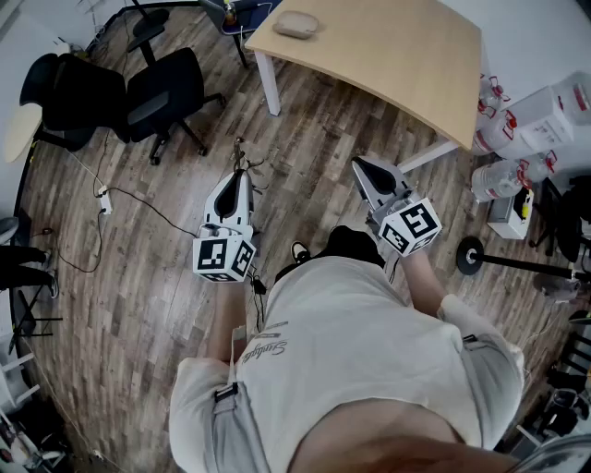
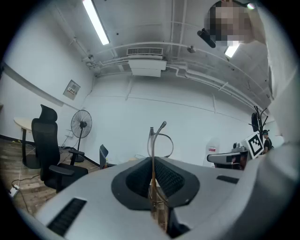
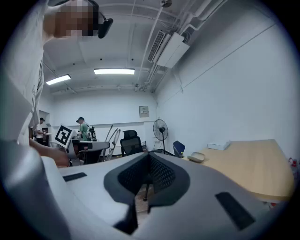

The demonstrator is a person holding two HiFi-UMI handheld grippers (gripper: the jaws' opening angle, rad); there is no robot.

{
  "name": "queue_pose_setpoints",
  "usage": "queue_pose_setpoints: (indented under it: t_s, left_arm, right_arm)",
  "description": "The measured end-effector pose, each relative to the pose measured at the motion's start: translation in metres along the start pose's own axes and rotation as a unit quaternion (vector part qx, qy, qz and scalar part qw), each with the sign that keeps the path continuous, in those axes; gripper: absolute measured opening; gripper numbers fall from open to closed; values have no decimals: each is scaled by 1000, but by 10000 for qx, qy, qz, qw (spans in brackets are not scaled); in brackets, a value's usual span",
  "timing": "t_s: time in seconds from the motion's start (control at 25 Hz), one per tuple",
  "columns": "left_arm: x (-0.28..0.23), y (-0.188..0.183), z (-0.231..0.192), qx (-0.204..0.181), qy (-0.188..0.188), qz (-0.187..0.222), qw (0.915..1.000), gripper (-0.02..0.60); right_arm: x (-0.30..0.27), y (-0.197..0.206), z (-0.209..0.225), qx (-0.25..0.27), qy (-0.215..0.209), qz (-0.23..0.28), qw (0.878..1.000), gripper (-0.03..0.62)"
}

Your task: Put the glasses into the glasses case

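My left gripper [image 1: 242, 173] is shut on the glasses [image 1: 242, 155], thin wire-framed ones held out in front of the person over the wooden floor. In the left gripper view the glasses [image 2: 155, 139] stick up from between the closed jaws of the left gripper [image 2: 152, 161], their temple ends curving above. My right gripper [image 1: 363, 164] is shut and holds nothing; in its own view the right gripper [image 3: 149, 158] points towards the table. A beige glasses case [image 1: 297, 25] lies shut at the far end of the light wooden table [image 1: 406, 55]; it also appears as the case [image 3: 197, 157] in the right gripper view.
Two black office chairs [image 1: 157, 92] stand to the left on the wood floor, with a cable and power strip [image 1: 104, 199] nearby. Plastic bottles and boxes [image 1: 517, 139] are piled at the right by a round stand base [image 1: 471, 256]. A standing fan [image 2: 81, 124] is by the wall.
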State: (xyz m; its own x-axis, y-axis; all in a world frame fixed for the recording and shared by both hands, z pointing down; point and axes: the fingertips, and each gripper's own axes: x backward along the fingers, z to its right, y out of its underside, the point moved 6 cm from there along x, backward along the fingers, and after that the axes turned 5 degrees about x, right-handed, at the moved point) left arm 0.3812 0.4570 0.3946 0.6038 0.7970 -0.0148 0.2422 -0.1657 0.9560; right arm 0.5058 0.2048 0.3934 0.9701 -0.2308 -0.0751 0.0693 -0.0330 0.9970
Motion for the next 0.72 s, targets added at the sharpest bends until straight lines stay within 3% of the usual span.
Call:
queue_pose_setpoints:
  t_s: [0.4,0.72]
  left_arm:
    - [-11,8,2,113,48,-117,9999,26]
    - [-70,8,-1,50,-79,-236,9997,26]
  right_arm:
    - [14,4,9,-230,165,13,9996,-6]
    - [-9,31,62,-416,163,-160,9989,-6]
